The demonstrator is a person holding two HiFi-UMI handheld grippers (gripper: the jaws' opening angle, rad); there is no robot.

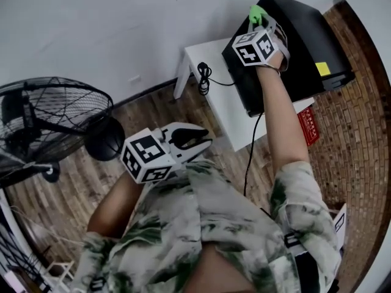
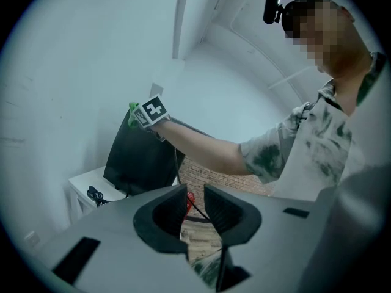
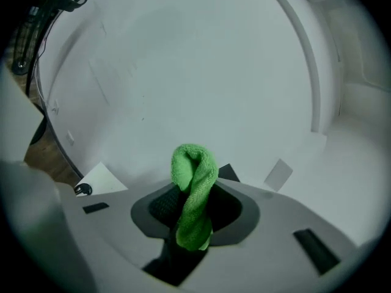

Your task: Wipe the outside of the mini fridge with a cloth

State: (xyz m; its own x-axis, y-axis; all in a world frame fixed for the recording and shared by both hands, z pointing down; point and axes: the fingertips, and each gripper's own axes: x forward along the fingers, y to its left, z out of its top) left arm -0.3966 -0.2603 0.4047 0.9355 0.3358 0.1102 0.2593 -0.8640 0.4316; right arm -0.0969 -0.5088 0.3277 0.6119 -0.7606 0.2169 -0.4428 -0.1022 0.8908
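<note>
No writing is legible, not even on the red sign.

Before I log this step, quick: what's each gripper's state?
Left gripper: open, nothing between its jaws.
Right gripper: shut on the green cloth.

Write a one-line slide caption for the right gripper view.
The right hand-held gripper clamps a green cloth, its folded end poking up before a white wall.

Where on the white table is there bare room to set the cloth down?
Bare: the white table's left strip, between the coiled cable at the wall end, the mini fridge and the near edge. Crowded: the fridge covers the rest, leaving only a thin front margin.
</note>
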